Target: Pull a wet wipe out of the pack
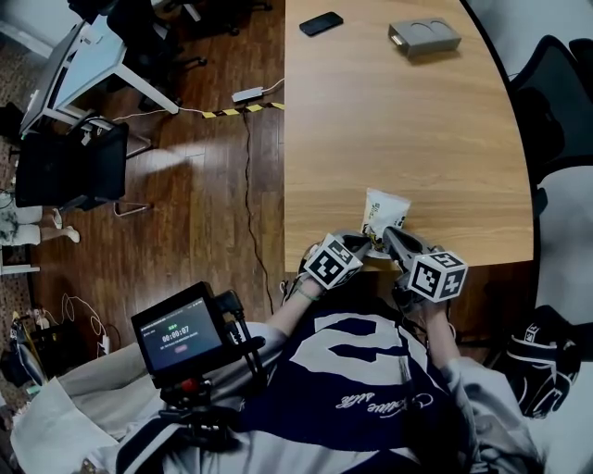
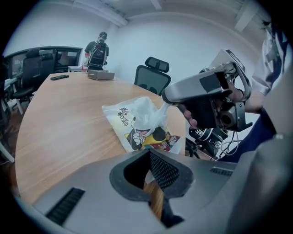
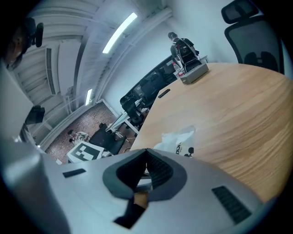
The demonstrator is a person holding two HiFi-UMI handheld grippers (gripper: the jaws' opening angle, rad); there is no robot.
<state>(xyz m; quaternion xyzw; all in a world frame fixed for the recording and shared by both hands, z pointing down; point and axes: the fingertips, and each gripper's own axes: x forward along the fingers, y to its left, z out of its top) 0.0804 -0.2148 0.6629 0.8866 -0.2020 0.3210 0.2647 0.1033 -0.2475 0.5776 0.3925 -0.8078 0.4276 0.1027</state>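
Observation:
The wet wipe pack [image 1: 383,213], white with a cartoon print, lies at the near edge of the wooden table [image 1: 389,120]. In the left gripper view a thin white wipe [image 2: 151,112] stands drawn up out of the pack [image 2: 137,132] to the tip of my right gripper [image 2: 165,97], which is shut on it. My left gripper [image 2: 149,154] is shut at the pack's near edge, with a white sliver showing between its jaws. In the head view both grippers, left [image 1: 359,243] and right [image 1: 389,237], meet at the pack's near end. The right gripper view shows its jaws [image 3: 146,151] closed above the pack [image 3: 181,139].
A grey box [image 1: 423,37] and a dark phone [image 1: 321,23] lie at the table's far end. A black office chair [image 1: 556,102] stands on the right. The table's front edge [image 1: 463,262] runs just under the grippers. A person [image 2: 97,52] stands far off beyond the table.

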